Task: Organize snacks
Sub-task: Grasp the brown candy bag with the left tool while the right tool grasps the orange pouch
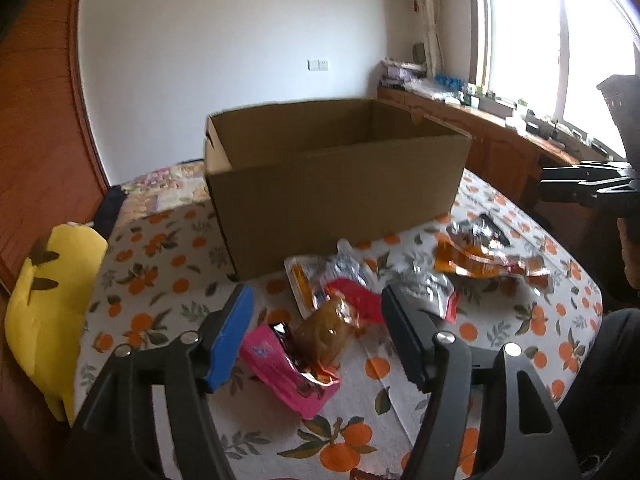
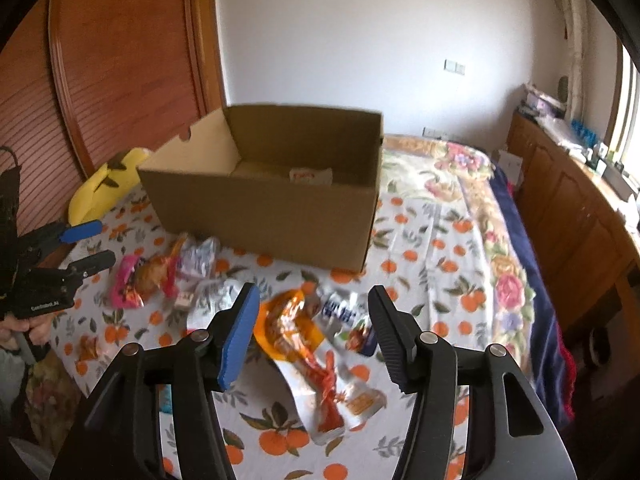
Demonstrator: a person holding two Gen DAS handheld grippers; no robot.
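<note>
An open cardboard box [image 1: 336, 208] [image 2: 260, 216] stands on an orange-patterned cloth [image 1: 160, 248]. A white packet [image 2: 310, 176] lies inside it. Loose snacks are scattered in front of the box. My left gripper [image 1: 315, 291] [image 2: 100, 242] is open above a pink packet [image 1: 288, 372], a brown packet [image 1: 328, 332] and a red packet [image 1: 356, 300], touching none of them. My right gripper [image 2: 314, 290] is open over an orange packet [image 2: 288, 328] and a white-and-red packet [image 2: 332, 392], also without touching. In the left wrist view the right gripper [image 1: 580, 184] shows at the right edge.
A yellow plush toy [image 1: 52, 292] [image 2: 108, 184] lies left of the box. Silver packets [image 1: 432, 288] and orange packets [image 1: 480, 260] lie on the cloth to the right. A floral blanket [image 2: 460, 184] covers the bed beyond. A wooden cabinet [image 2: 568, 208] runs under the window.
</note>
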